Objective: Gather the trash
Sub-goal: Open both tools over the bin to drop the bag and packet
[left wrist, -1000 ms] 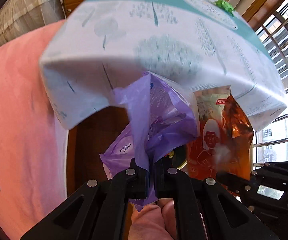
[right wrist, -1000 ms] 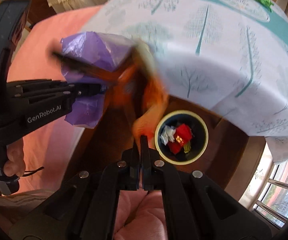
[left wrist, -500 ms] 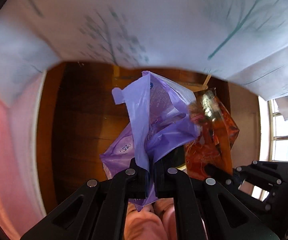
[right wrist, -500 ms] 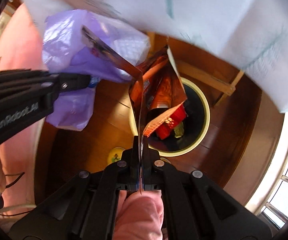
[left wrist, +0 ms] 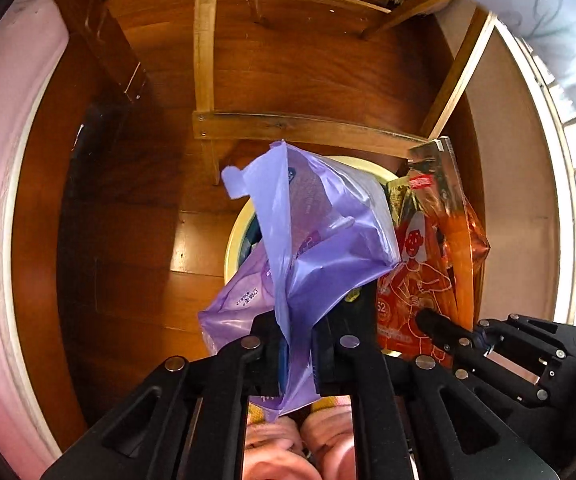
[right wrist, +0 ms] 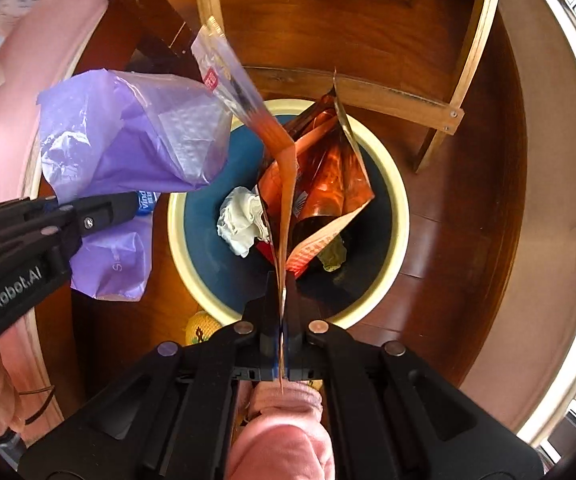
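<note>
A crumpled purple plastic bag (left wrist: 320,248) hangs between the jaws of the left gripper (left wrist: 296,344), which are parting around it, the film still caught between them, directly over a cream-rimmed waste bin (right wrist: 388,168) on the dark wooden floor (left wrist: 136,272); beside it an orange foil snack pouch (right wrist: 320,176), torn open, stays pinched edge-on in the clenched right gripper (right wrist: 282,300), its mouth hanging over the bin's opening; inside the bin lie a wad of white tissue (right wrist: 240,220), a scrap of red wrapper and a greenish scrap (right wrist: 332,256); the two bags hide much of the bin from the left wrist view; pale wooden table legs and a crossbar (left wrist: 308,128) stand just behind the bin; a small yellow object (right wrist: 200,328) lies on the floor near its rim; a pink sleeve (right wrist: 284,436) shows beneath the right gripper; a printed tablecloth edge (left wrist: 568,40) hangs at upper right.
</note>
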The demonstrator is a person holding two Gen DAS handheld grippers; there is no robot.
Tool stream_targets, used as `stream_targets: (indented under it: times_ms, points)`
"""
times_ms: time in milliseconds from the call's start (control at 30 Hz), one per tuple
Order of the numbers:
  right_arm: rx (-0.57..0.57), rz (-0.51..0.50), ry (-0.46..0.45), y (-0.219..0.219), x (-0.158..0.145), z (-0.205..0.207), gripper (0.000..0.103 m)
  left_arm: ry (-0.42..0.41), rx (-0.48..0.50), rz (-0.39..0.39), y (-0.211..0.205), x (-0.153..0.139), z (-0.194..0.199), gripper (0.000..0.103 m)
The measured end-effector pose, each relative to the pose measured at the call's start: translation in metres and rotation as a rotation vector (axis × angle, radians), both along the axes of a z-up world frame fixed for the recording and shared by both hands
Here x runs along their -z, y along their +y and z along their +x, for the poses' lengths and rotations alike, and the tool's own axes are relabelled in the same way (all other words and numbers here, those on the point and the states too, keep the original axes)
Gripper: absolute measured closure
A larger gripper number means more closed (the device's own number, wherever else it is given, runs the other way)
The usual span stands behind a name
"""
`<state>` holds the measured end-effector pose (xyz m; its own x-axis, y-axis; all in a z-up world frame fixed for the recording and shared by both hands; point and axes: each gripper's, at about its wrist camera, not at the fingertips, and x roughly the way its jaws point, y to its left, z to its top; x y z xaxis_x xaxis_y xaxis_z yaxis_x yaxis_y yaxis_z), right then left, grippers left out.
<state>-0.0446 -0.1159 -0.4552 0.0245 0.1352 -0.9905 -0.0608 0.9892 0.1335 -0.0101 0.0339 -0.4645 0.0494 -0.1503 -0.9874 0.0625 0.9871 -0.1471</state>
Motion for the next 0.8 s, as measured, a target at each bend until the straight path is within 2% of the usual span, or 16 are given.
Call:
stream_targets:
  times_ms: [100, 167, 233, 300, 333, 367, 433, 633, 800]
  points:
    - [0.009, 0.022, 0.006, 0.001, 0.015, 0.003, 0.103, -0.010, 0.018, 0.026, -0.005, 0.007, 0.000, 0.067]
    - [0.008, 0.038, 0.026, 0.004, 0.021, 0.006, 0.103, -0.019, 0.019, 0.034, -0.009, 0.009, -0.003, 0.038]
    - [0.011, 0.036, 0.032, 0.005, 0.026, 0.012, 0.103, -0.025, 0.012, 0.039, -0.004, 0.009, -0.004, 0.020]
    - [0.017, 0.036, 0.035, 0.005, 0.030, 0.015, 0.098, -0.028, 0.009, 0.048, 0.000, 0.009, -0.008, 0.017]
    - [0.021, 0.028, 0.032, 0.006, 0.031, 0.015, 0.087, -0.027, 0.003, 0.048, 0.004, 0.010, -0.009, 0.017]
    - [0.021, 0.016, 0.027, 0.007, 0.029, 0.015, 0.070, -0.026, -0.002, 0.048, 0.010, 0.009, -0.011, 0.017]
    - [0.027, 0.019, 0.024, 0.007, 0.028, 0.015, 0.060, -0.033, -0.012, 0.053, 0.017, 0.004, -0.013, 0.017]
    - [0.065, 0.022, 0.004, 0.007, 0.009, 0.013, 0.060, -0.062, -0.046, 0.061, 0.039, -0.022, -0.020, 0.017]
    - [0.093, 0.018, -0.017, 0.006, -0.023, 0.012, 0.060, -0.091, -0.066, 0.064, 0.053, -0.064, -0.030, 0.017]
